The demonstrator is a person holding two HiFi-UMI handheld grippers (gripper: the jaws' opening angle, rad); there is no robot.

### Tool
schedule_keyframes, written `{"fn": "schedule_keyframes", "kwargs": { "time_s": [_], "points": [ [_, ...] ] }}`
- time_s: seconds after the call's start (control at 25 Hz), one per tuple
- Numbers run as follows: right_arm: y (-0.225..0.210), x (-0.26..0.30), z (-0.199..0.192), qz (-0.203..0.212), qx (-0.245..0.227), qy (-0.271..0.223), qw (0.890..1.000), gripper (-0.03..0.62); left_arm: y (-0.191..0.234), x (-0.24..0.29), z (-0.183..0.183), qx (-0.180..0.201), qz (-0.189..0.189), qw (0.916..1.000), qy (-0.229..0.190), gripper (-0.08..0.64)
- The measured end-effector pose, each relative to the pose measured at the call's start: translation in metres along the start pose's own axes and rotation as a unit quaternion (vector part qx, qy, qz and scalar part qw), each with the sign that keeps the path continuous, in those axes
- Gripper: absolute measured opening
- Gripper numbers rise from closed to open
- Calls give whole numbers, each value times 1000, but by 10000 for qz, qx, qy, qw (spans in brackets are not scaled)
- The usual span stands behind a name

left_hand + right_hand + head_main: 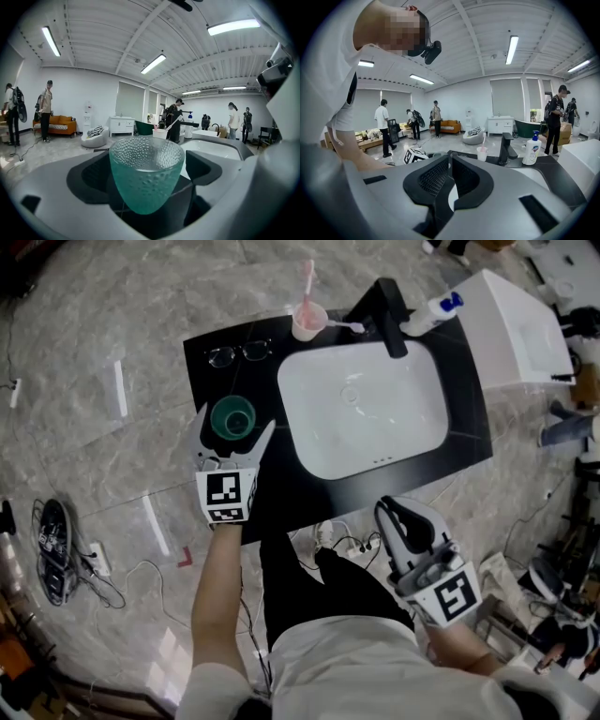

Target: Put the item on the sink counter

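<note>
A green dimpled glass cup (232, 418) stands upright on the black sink counter (220, 381), left of the white basin (361, 404). My left gripper (236, 422) is open around it, one finger on each side. In the left gripper view the cup (146, 176) sits between the dark pads (89, 176) with a gap on both sides. My right gripper (386, 508) hangs in front of the counter's near edge, shut and with nothing in it. Its pads meet at the tips (451, 161) in the right gripper view.
Eyeglasses (239, 352) lie behind the cup. A pink cup with a toothbrush (308, 320), a black faucet (389, 315) and a soap bottle (433, 313) line the back of the counter. A white cabinet (520, 329) stands at the right. Cables (347, 542) lie on the floor.
</note>
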State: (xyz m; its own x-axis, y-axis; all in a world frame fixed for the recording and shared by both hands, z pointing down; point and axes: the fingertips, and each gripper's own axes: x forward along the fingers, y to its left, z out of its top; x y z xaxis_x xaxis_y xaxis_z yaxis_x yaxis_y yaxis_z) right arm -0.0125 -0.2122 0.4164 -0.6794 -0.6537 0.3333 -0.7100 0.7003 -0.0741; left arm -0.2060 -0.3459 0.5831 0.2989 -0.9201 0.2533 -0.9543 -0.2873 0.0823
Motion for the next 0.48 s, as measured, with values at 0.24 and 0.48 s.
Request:
{"fn": "schedule_keyframes", "kwargs": {
  "time_s": [0.24,0.48],
  "points": [
    [-2,-8,7,76,-47,-97,9999,49,-2,-7,9,3,144,9999,-38,488],
    [-7,-21,12,95,-82,-178,9998,49,-2,-14,12,96,329,9994,7,488]
  ]
}}
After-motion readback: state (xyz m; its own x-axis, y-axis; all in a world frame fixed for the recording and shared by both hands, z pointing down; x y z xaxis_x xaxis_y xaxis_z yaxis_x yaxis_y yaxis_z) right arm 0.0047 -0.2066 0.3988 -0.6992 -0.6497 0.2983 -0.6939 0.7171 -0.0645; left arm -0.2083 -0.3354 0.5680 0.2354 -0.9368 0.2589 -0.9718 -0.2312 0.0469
